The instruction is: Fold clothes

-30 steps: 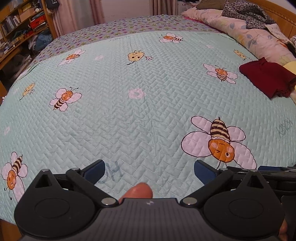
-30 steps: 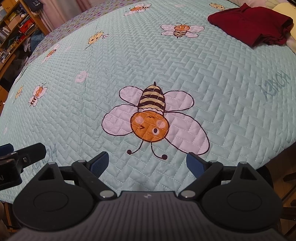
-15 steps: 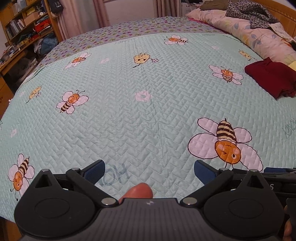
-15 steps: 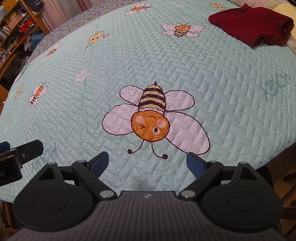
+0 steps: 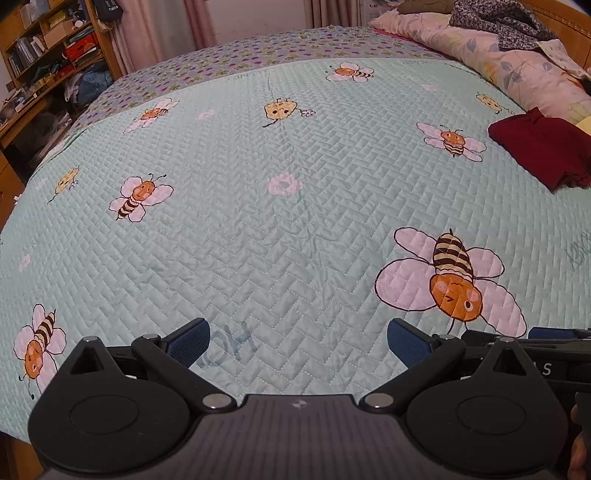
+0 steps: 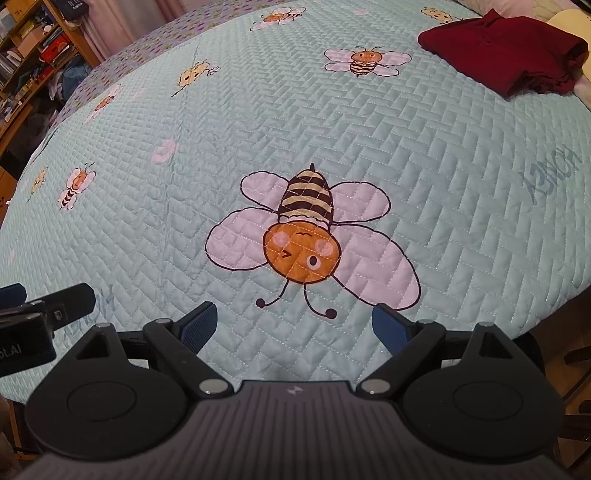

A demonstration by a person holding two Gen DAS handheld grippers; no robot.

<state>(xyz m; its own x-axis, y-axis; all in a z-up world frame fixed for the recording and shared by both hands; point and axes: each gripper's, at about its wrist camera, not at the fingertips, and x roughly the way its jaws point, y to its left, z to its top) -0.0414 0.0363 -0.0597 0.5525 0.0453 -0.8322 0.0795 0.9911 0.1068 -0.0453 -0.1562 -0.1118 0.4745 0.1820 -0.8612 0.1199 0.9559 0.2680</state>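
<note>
Covering almost all of both pictures: big bed quilt [image 5: 280,229], light green, stitched in zigzags, dotted with bees and little pink flowers. Lay flat and smooth.

Along the upper right of the left view: long flowery pillow [image 5: 509,62], with a dark speckled cloth [image 5: 498,22] heaped on top. At the upper left of both views: wooden shelves [image 5: 40,48], stuffed with books and boxes.

At the right edge of the left view, and at the upper right of the right view: dark red garment [image 6: 506,55], folded into a thick bundle. Sat on the quilt near the pillow, well apart from both tongs.

Near the middle of the right view: one big bee picture [image 6: 310,236], orange face, stripy body, pale wings.

At the bottom of the left view: left gripper [image 5: 297,341], blue pads wide apart, nothing between but quilt. Hung above the near edge of the bed, tipped downward.

At the bottom of the right view: right gripper [image 6: 293,326], blue pads wide apart too, nothing held. Sat just beside the left one, each peeking into the other's picture at the lower corner.
</note>
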